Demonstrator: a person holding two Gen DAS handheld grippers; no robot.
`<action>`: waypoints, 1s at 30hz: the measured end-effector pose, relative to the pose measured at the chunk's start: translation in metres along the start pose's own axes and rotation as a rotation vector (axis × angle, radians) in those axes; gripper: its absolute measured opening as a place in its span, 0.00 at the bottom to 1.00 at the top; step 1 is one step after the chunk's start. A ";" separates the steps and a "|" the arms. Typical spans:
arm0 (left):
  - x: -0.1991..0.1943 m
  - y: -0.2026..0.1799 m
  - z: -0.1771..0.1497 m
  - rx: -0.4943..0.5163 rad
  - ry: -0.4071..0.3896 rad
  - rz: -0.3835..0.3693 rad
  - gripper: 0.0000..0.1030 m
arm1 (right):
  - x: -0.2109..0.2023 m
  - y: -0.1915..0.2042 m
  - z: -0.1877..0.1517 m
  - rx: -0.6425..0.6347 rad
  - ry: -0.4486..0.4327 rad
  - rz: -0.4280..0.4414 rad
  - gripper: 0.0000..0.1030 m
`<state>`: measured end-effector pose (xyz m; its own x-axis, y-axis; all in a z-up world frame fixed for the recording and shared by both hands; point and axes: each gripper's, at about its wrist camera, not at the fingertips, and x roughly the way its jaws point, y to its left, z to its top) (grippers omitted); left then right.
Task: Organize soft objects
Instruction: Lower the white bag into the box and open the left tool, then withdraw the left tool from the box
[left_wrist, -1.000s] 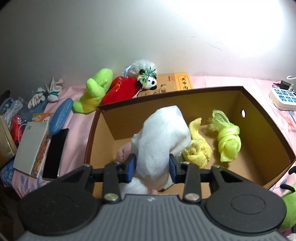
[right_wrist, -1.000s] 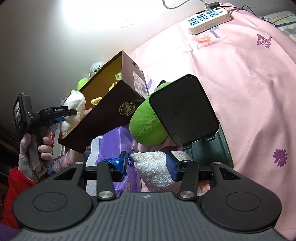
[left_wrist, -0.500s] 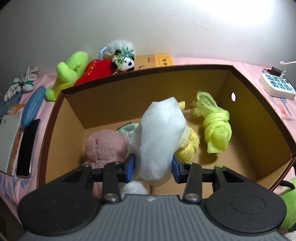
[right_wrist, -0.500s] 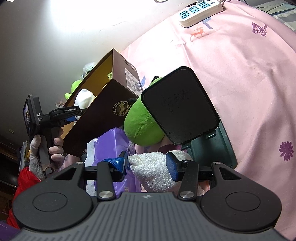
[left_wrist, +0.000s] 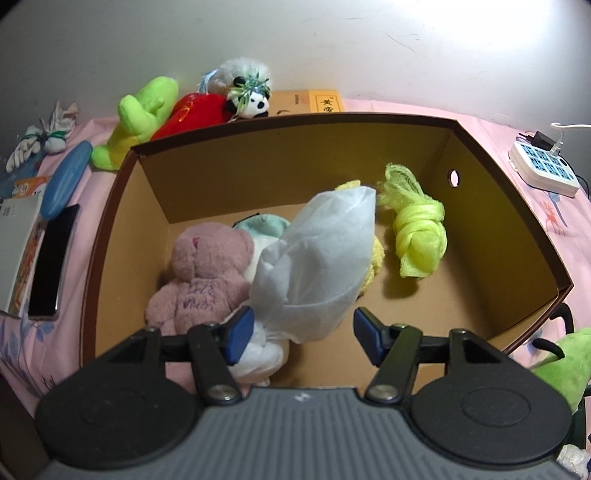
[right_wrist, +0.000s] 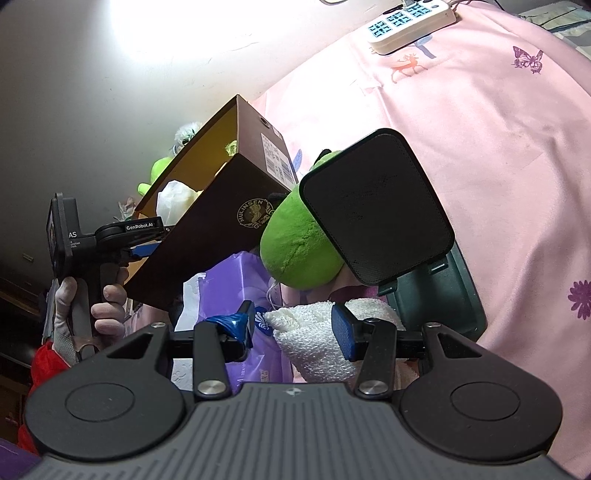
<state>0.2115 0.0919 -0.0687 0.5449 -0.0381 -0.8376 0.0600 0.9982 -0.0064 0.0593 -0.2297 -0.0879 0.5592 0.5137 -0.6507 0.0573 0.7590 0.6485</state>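
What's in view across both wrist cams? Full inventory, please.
cardboard box: 1, brown, on pink bedsheet
white cloth bundle: 1, white, in box, between open left fingers
pink teddy: 1, pink, box left side
yellow-green mesh cloth: 1, box right side
yellow towel: 1, behind bundle
panda plush: 1, behind box
green plush: 1, behind box left
power strip: 1, white, far right
phone: 1, black, left of box
white towel: 1, between right fingers
left gripper: open
right gripper: shut on white towel
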 end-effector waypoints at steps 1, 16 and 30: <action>-0.001 0.000 -0.001 -0.001 0.001 0.006 0.63 | 0.000 0.000 0.000 -0.001 0.000 0.003 0.30; -0.042 -0.003 -0.016 0.030 -0.081 0.116 0.63 | -0.006 0.007 -0.004 -0.044 0.000 0.038 0.30; -0.081 -0.003 -0.036 0.025 -0.123 0.208 0.63 | -0.014 0.016 -0.009 -0.102 0.014 0.068 0.30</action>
<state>0.1369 0.0939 -0.0209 0.6453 0.1610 -0.7467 -0.0444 0.9838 0.1737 0.0446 -0.2208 -0.0720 0.5476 0.5700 -0.6126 -0.0649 0.7588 0.6481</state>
